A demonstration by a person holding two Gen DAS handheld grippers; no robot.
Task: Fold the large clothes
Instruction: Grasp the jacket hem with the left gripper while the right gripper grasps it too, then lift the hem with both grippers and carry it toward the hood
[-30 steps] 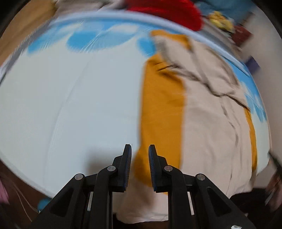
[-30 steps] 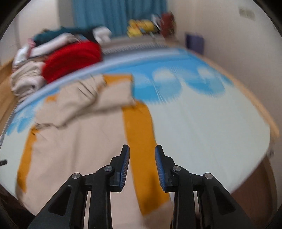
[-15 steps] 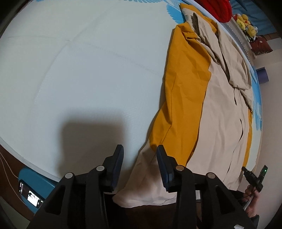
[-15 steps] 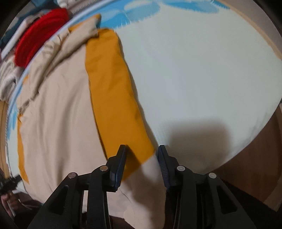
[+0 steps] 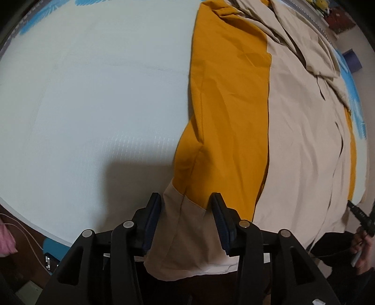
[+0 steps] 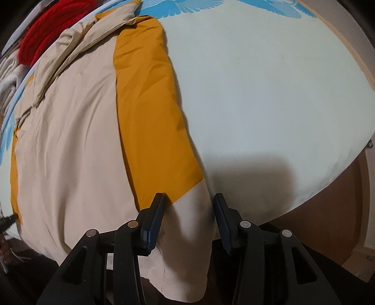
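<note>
A large beige garment (image 5: pixel 302 131) with mustard-orange side panels (image 5: pixel 225 98) lies flat on a pale bed (image 5: pixel 93 98), its bottom hem hanging over the near edge. My left gripper (image 5: pixel 186 211) is open, its jaws either side of the beige hem corner (image 5: pixel 185 234) below the orange panel. In the right wrist view the same garment (image 6: pixel 70 140) has an orange panel (image 6: pixel 150 112). My right gripper (image 6: pixel 188 211) is open, straddling the opposite beige hem corner (image 6: pixel 187 234).
A red knit pile (image 6: pixel 44 35) and folded clothes sit at the far end of the bed. Blue print marks the sheet's far edge (image 6: pixel 211 7). The bed's brown wooden frame (image 6: pixel 328 223) shows below. A phone (image 5: pixel 50 260) lies low left.
Both grippers have dropped from a high view over the bed to the garment's near hem. Their jaws have widened and now straddle the two hem corners.
</note>
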